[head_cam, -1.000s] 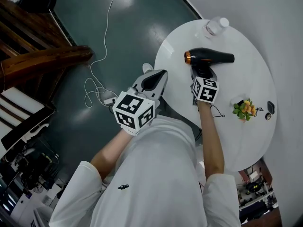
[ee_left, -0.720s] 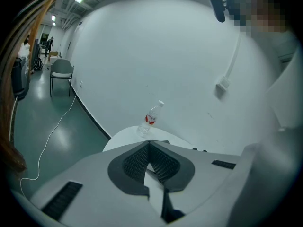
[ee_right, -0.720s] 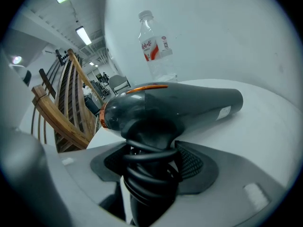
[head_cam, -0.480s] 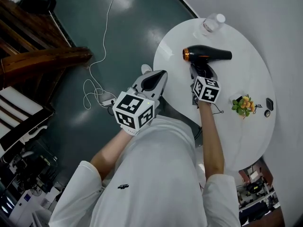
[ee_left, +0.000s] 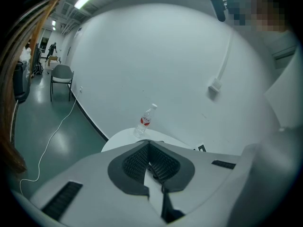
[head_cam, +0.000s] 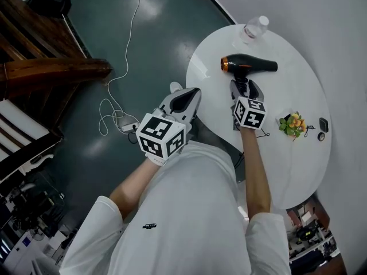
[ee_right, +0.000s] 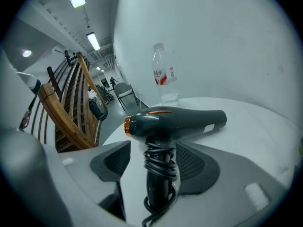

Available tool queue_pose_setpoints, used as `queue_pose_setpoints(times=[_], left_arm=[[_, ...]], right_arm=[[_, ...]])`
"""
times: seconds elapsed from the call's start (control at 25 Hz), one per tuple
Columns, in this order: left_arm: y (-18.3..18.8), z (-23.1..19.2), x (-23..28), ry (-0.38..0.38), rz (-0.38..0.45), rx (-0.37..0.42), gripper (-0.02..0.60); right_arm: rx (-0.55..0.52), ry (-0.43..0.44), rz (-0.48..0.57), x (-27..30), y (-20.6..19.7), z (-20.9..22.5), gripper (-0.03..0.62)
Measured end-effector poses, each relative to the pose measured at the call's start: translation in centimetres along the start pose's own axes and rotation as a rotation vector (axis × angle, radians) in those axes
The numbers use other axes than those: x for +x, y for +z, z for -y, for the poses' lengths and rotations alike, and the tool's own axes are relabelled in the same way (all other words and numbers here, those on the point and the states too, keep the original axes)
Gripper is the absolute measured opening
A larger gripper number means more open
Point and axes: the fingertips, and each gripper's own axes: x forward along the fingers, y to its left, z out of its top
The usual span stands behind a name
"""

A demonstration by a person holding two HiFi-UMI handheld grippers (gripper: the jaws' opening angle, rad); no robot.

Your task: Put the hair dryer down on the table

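Judging progress: the put-down looks done in substance. The hair dryer [head_cam: 252, 65] lies on its side on the round white desk [head_cam: 298, 171]. Its barrel runs across, with the orange-ringed end toward the desk's left edge and the handle pointing back at the person. The cord [ee_right: 161, 162] is wound round the handle.

Right claw [head_cam: 245, 88]: jaws spread wide, and they have just been opening. The handle sits between them. The right gripper view shows a clear gap at the left pad. The other pad stands behind the handle, and no press on it is evident. I read this as released, with the weight on the desk.

Left claw [head_cam: 184, 98]: jaws together with nothing between them, held off the desk's edge above the floor. It takes no part.

Also on the desk: a water bottle [head_cam: 253, 28] upright beyond the hair dryer, near but apart, and a small bunch of flowers [head_cam: 292, 125] to the right, well apart.

Left to do, as a judgement: draw the right claw back off the handle without snagging the cord coils, which could drag the hair dryer. Nothing else appears outstanding.
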Motion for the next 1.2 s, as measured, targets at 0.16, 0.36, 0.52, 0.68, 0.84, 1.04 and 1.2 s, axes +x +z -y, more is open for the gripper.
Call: queue_pose_setpoints(times=[0.16, 0.36, 0.52, 0.68, 0.84, 1.04, 1.2], left_arm=[[-0.1, 0.3, -1.2, 0.01, 0.023, 0.001, 0.009], [-0.3, 0.8, -2.5, 0.016, 0.049, 0.006, 0.008], [-0.4, 1.4, -3.2, 0.015, 0.066, 0.01, 0.008], [-0.3, 1.8, -4.1, 0.016, 0.087, 0.018, 0.009], [-0.3, 2.1, -5.0, 0.019, 0.106, 0.018, 0.009], [-0.3, 2.8, -5.8, 0.008, 0.116, 0.027, 0.008], [-0.3, 3.4, -5.9, -0.002, 0.122, 0.037, 0.008]], right_arm=[[-0.032, 0.005, 0.022, -1.2, 0.3, -0.5, 0.295], [-0.047, 0.028, 0.054, -3.0, 0.8, -1.2, 0.295], [-0.041, 0.066, 0.085, -4.7, 1.5, -1.9, 0.295], [-0.06, 0.073, 0.123, -6.6, 2.4, -2.4, 0.295], [-0.07, 0.037, 0.184, -9.1, 3.6, -2.3, 0.293], [-0.051, 0.024, 0.257, -12.4, 5.3, -2.8, 0.287], [-0.043, 0.04, 0.296, -14.3, 6.1, -3.3, 0.268]])
